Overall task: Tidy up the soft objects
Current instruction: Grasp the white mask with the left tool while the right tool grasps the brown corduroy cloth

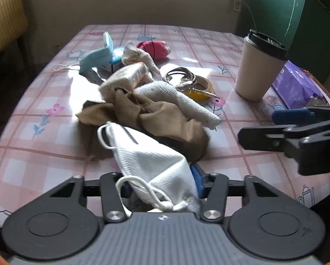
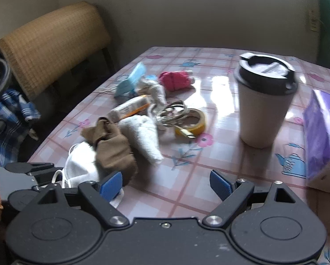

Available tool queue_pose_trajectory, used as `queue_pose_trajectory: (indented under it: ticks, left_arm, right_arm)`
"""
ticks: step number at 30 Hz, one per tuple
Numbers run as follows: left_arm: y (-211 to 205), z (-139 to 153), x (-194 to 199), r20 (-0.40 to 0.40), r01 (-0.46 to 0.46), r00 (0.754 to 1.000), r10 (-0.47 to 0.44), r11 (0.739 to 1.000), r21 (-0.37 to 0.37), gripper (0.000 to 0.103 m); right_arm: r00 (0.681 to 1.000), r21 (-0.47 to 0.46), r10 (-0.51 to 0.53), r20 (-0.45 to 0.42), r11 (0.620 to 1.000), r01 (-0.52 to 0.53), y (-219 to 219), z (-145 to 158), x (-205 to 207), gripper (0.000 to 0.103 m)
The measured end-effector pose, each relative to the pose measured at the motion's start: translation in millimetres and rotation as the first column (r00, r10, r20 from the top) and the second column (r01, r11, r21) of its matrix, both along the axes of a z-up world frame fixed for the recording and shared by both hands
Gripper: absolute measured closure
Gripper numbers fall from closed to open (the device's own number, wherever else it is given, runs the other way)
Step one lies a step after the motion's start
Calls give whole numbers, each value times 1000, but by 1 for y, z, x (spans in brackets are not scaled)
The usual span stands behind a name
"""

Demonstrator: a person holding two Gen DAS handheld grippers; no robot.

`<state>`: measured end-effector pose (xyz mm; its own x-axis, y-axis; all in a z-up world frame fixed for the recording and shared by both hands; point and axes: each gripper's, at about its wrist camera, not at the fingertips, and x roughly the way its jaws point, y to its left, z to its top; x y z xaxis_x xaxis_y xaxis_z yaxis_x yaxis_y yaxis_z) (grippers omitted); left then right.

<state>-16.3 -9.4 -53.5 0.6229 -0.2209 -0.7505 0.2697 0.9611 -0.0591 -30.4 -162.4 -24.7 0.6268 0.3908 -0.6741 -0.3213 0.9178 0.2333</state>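
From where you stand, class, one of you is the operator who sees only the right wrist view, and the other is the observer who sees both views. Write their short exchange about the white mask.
Operator: Does the left gripper have the white mask?
Observer: Yes. In the left wrist view the white mask is bunched between the blue pads of the left gripper.
Operator: Where are its ear loops?
Observer: One loop curls up at the far end, next to the brown sock. The other trails back over the gripper body.
Operator: Is my gripper near the pile?
Observer: No. The right gripper is off to the right of the pile, open and touching nothing.
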Motion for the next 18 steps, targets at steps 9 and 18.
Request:
queue_pose_trajectory:
  ticks: [9, 18]
  left_arm:
    - [46, 15, -19, 59, -142, 988, 144, 989, -34, 61]
    - [79, 21, -15, 75, -281, 956, 284, 958, -51, 61]
  right_arm:
    - [959, -14, 279, 53, 960, -279, 70, 6, 25, 2]
    - [955, -80, 294, -38, 952, -297, 112, -26, 68, 9]
